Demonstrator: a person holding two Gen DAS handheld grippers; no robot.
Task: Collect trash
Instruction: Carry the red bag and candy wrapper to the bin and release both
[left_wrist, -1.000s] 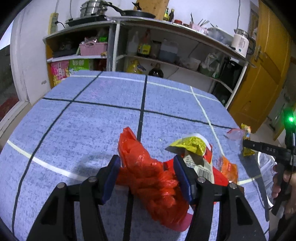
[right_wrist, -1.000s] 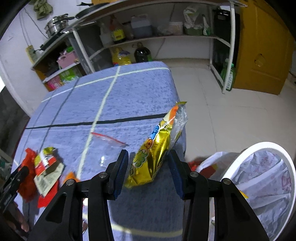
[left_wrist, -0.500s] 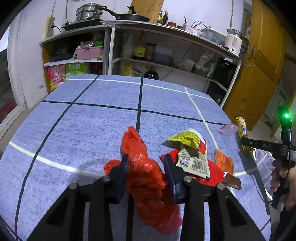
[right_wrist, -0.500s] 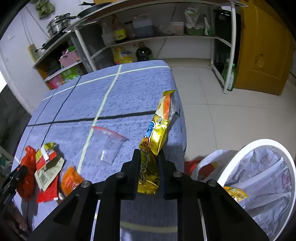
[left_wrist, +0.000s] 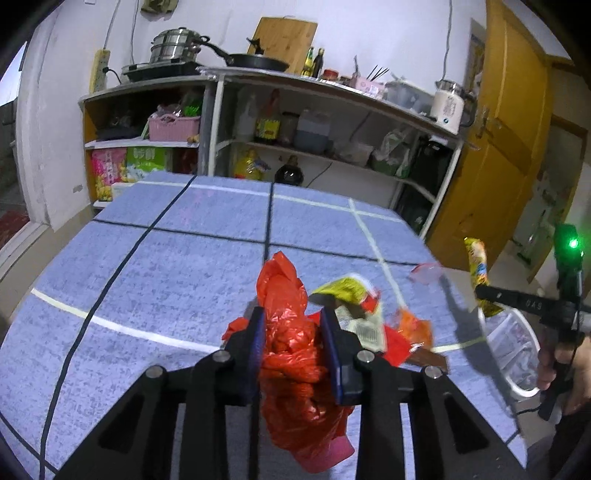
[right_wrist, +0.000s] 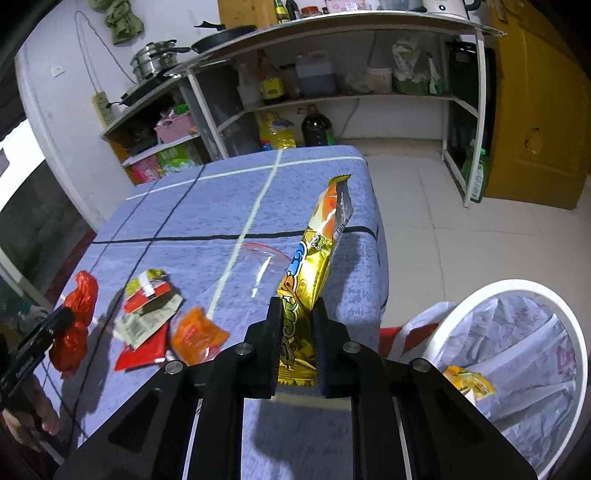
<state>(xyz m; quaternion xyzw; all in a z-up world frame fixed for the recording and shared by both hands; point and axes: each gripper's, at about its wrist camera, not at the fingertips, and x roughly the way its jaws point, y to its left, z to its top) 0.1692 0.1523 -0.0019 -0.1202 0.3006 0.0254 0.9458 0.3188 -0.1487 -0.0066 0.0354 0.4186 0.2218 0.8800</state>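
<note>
My left gripper (left_wrist: 293, 332) is shut on a crumpled red plastic bag (left_wrist: 291, 347), held just above the blue tablecloth (left_wrist: 177, 266). My right gripper (right_wrist: 297, 321) is shut on a gold snack wrapper (right_wrist: 314, 258) that stands upright above the table's right edge. The white bin (right_wrist: 517, 291) with a white liner sits on the floor to the lower right of it, with a yellow wrapper (right_wrist: 467, 384) inside. Loose wrappers (right_wrist: 147, 306) and an orange packet (right_wrist: 195, 336) lie on the table between the grippers. A clear zip bag (right_wrist: 258, 269) lies behind the gold wrapper.
Kitchen shelves (left_wrist: 295, 140) with bottles, pots and a kettle stand beyond the table's far edge. A yellow door (left_wrist: 509, 147) is at the right. Tiled floor (right_wrist: 461, 240) lies right of the table. The red bag also shows in the right wrist view (right_wrist: 75, 317).
Both grippers closed, the left on the red bag and the right on the gold wrapper. Both then lifted their loads off the table; the gold wrapper now stands upright.
</note>
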